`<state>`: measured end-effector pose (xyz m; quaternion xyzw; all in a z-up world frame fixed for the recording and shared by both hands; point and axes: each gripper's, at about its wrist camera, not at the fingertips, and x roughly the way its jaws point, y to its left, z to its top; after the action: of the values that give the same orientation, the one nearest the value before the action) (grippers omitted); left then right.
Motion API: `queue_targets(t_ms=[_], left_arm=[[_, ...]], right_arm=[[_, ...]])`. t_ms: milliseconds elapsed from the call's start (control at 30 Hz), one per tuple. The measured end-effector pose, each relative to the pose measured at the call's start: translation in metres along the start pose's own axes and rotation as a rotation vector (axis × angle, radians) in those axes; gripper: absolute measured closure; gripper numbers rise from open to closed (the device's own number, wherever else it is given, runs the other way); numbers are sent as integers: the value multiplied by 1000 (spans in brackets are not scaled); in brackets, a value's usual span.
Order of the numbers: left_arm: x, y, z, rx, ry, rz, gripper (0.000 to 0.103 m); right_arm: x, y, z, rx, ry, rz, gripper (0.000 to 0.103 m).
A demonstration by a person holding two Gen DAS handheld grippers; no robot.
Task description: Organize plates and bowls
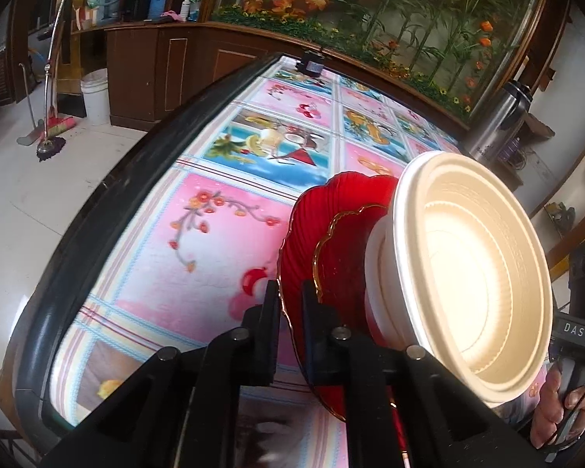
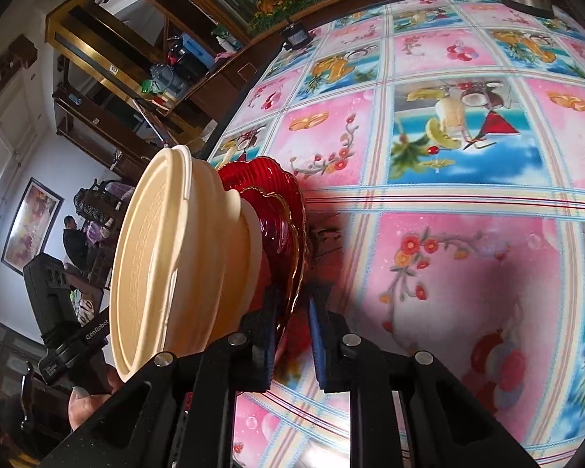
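A large fluted red plate (image 1: pixel 331 202) carries a smaller gold-rimmed red plate (image 1: pixel 343 249) and, on top, nested cream bowls (image 1: pixel 472 265). The stack sits tilted over the flowered tablecloth (image 1: pixel 214 234). My left gripper (image 1: pixel 290 304) is shut on the big plate's near rim. In the right wrist view the same red plate (image 2: pixel 269 179) and cream bowls (image 2: pixel 163 257) appear from the opposite side, and my right gripper (image 2: pixel 294 312) is shut on that plate's rim. Each view shows the other hand-held unit (image 1: pixel 581 331) (image 2: pixel 58 292) behind the bowls.
A steel flask (image 1: pixel 499 121) stands at the table's far right corner, and a small black device (image 1: pixel 312 64) sits on the far edge. The table's black rim (image 1: pixel 109 210) curves along the left, with floor, a white bucket (image 1: pixel 95 97) and a mop beyond. A person (image 2: pixel 74 238) sits in the background.
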<state>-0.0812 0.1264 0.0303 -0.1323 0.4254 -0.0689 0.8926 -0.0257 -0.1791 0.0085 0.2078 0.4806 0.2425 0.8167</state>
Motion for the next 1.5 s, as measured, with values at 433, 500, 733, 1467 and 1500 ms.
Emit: queue_targets(t_ms=[433,500,733,1467,1500], left_arm=[[49,-102,15,96,46,-32,93],[60,-120,16,116,52,-38,93],[90,-177,19,216,-34,9,90],[100,-185,23,207,-91,14,90],[100,-186,23,208,-93,14,90]], right_arm=[[-63,-59,5,85,-130,-68,86],[-74,-75,7,114,-158,-94,86],[-95,-121,12,180,-257,-174,86],[-92,-119,18,105,-335,-267,86],[-91,-119,18,104,-336,-269,86]])
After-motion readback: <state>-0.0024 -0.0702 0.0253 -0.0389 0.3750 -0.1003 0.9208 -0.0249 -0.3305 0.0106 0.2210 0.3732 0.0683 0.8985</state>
